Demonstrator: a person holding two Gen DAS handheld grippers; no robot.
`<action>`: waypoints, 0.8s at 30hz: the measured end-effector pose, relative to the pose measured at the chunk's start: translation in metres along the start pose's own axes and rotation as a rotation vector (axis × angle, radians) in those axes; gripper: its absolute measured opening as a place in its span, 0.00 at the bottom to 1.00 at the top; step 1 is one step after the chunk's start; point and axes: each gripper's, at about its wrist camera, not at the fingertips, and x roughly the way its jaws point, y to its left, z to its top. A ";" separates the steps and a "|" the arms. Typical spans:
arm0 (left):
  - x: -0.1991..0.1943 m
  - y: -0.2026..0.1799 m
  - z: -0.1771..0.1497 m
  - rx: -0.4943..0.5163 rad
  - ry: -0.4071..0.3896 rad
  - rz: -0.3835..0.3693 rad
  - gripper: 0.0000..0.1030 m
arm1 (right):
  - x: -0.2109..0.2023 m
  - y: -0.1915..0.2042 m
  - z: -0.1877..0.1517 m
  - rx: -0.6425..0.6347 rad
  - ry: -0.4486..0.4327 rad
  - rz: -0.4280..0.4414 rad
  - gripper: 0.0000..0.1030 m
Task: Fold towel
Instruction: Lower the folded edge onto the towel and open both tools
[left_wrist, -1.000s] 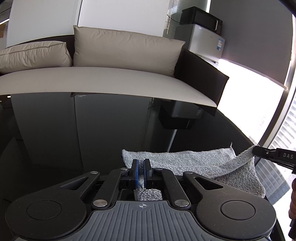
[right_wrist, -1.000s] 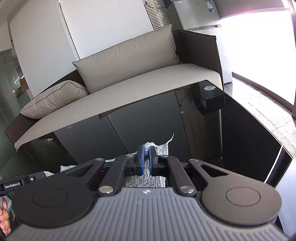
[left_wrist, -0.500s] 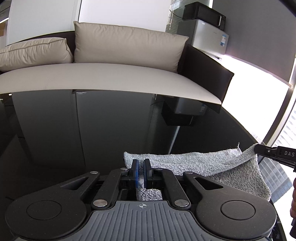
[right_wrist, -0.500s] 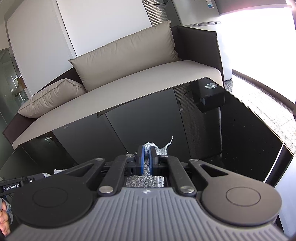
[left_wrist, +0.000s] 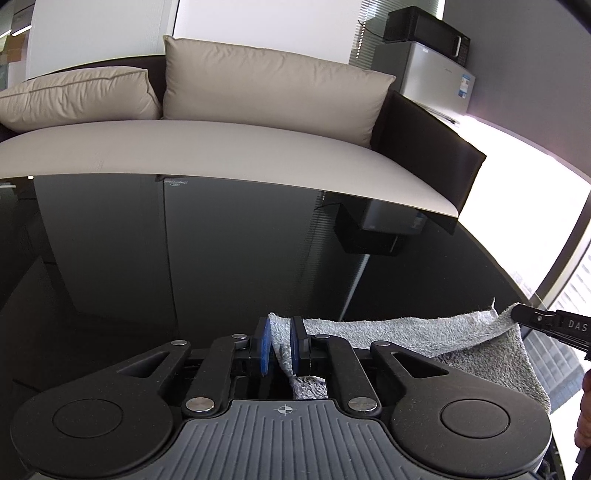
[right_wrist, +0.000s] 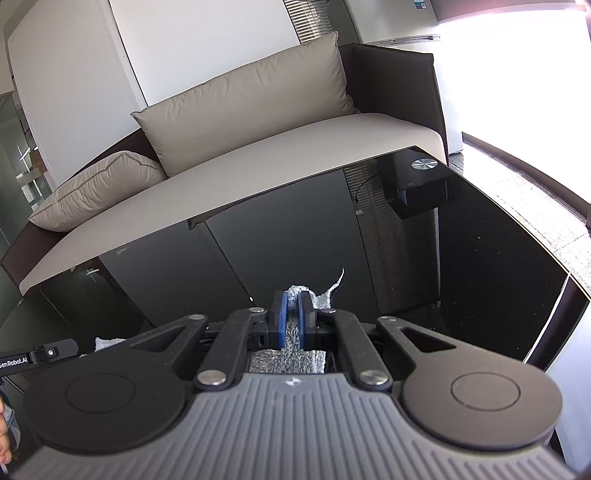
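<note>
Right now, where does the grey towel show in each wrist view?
Left wrist: towel lower right, running from the centre jaws to the right edge.
Right wrist: towel bottom centre between the jaws, a scrap at lower left.
Shared landmark: the large beige sofa cushion.

The grey terry-cloth towel (left_wrist: 424, 332) lies stretched low over the glossy black bench (left_wrist: 184, 258), near its near edge. Its top layer is doubled over a lower one, which spreads out beneath at one end. One corner (right_wrist: 338, 278) sticks up in a thin point. The pile looks looped and fluffy.
</note>
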 end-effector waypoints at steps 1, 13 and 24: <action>0.000 0.000 0.000 0.001 -0.001 0.002 0.09 | 0.001 0.000 0.000 -0.003 0.002 -0.002 0.06; -0.004 -0.028 -0.008 0.138 0.025 -0.069 0.10 | -0.003 0.000 0.004 -0.053 -0.054 -0.016 0.34; -0.004 -0.016 -0.004 0.096 -0.003 -0.010 0.16 | -0.001 -0.003 0.000 -0.051 -0.024 -0.018 0.36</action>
